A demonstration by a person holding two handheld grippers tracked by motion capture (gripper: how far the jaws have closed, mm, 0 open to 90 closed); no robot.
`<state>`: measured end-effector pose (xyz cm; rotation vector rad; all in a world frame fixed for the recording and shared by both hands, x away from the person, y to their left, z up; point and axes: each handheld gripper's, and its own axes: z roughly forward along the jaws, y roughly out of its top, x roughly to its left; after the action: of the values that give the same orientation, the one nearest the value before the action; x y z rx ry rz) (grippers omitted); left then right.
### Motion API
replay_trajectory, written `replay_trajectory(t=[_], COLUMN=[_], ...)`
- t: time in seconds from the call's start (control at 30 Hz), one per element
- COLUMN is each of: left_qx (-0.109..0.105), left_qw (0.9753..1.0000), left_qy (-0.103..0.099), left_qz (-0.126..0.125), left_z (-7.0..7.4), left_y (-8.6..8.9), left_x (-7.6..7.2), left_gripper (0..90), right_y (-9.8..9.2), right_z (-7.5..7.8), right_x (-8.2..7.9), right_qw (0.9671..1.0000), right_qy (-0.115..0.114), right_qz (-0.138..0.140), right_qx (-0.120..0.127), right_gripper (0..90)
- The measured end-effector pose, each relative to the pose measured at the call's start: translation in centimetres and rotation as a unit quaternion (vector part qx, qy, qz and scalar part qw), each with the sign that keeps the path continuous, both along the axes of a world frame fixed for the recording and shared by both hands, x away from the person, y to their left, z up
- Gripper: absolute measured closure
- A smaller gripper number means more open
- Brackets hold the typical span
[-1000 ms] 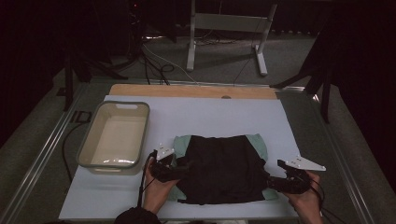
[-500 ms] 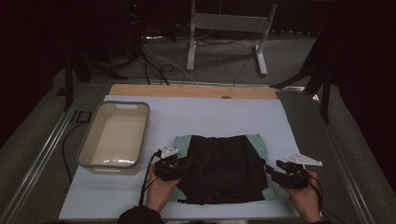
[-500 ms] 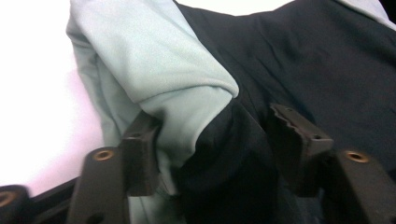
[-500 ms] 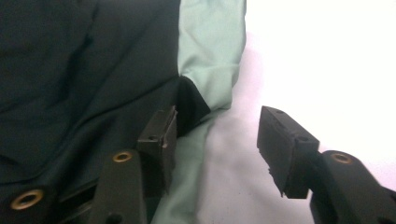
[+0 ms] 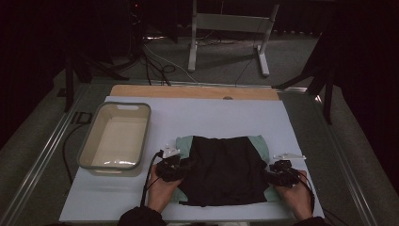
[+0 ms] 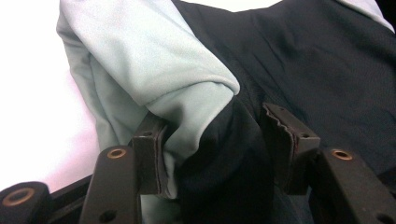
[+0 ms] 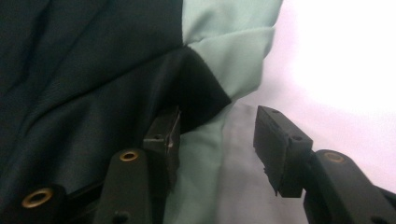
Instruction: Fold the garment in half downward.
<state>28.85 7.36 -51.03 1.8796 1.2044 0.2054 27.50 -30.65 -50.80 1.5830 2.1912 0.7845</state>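
1. A beige plastic bin (image 5: 115, 139) stands at the left centre of the high view on the white table surface (image 5: 211, 115), open side up, with nothing visible inside it.
2. The left gripper (image 5: 170, 165) sits in the lower centre-left of the high view, just right of the bin's lower right corner and apart from it. The person's left hand (image 5: 161, 190) comes up from the bottom edge behind it.
3. In the left gripper view, the 2 black jaws stand partly open with a bunched fold of the garment (image 6: 205, 140) filling the gap between them. The mint-green layer lies against the left-hand jaw in that view; the black layer presses against the right-hand jaw. The gripper has hold of this fold.
4. The garment (image 5: 223, 165), black over mint green, lies flat in the lower centre of the high view, between the 2 grippers. Mint-green cloth shows at its upper left and upper right corners and along its lower edges.
5. The right gripper (image 5: 281, 173) sits in the lower right of the high view, at the garment's right edge, with the right hand (image 5: 294, 197) behind it.
6. In the right gripper view, the jaws stand wide open. The left-hand jaw in that view touches the garment (image 7: 93, 84) where black meets mint green; the right-hand jaw stands apart, over the bare table. This gripper holds nothing.
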Motion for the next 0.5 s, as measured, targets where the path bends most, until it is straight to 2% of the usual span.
replay_trajectory(t=[0.1, 0.13, 0.17, 0.2, 0.23, 0.27, 0.5], left_qx=[-0.002, -0.002, -0.004, -0.005, -0.005, -0.005, -0.007], left_qw=[1.0000, 1.0000, 1.0000, 1.0000, 1.0000, 1.0000, 1.0000], left_qy=[0.001, 0.001, 0.001, 0.002, 0.002, 0.002, -0.001], left_qz=[-0.002, -0.002, -0.002, -0.002, -0.002, -0.002, -0.005], left_z=[-0.02, -0.03, -0.03, -0.04, -0.04, -0.04, -0.07], left_y=[0.00, -0.01, -0.04, -0.07, -0.09, -0.11, -0.33], left_x=[0.04, 0.05, 0.06, 0.08, 0.10, 0.12, 0.26], left_gripper=[47.4, 47.6, 47.9, 47.9, 47.9, 48.2, 49.3], right_y=[0.13, 0.15, 0.17, 0.22, 0.22, 0.29, -0.02], right_z=[-0.09, -0.03, 0.01, 0.00, 0.00, 0.04, 0.36], right_x=[0.14, 0.21, 0.32, 0.34, 0.34, 0.33, 0.02], right_qw=[1.0000, 1.0000, 0.9998, 0.9997, 0.9997, 0.9997, 0.9999], right_qy=[0.004, 0.007, 0.012, 0.014, 0.014, 0.014, -0.002], right_qz=[-0.002, -0.002, 0.010, 0.012, 0.012, 0.014, 0.014], right_qx=[-0.001, 0.000, 0.010, 0.013, 0.013, 0.014, 0.006], right_gripper=[55.9, 62.4, 77.5, 81.9, 81.9, 87.4, 88.7])
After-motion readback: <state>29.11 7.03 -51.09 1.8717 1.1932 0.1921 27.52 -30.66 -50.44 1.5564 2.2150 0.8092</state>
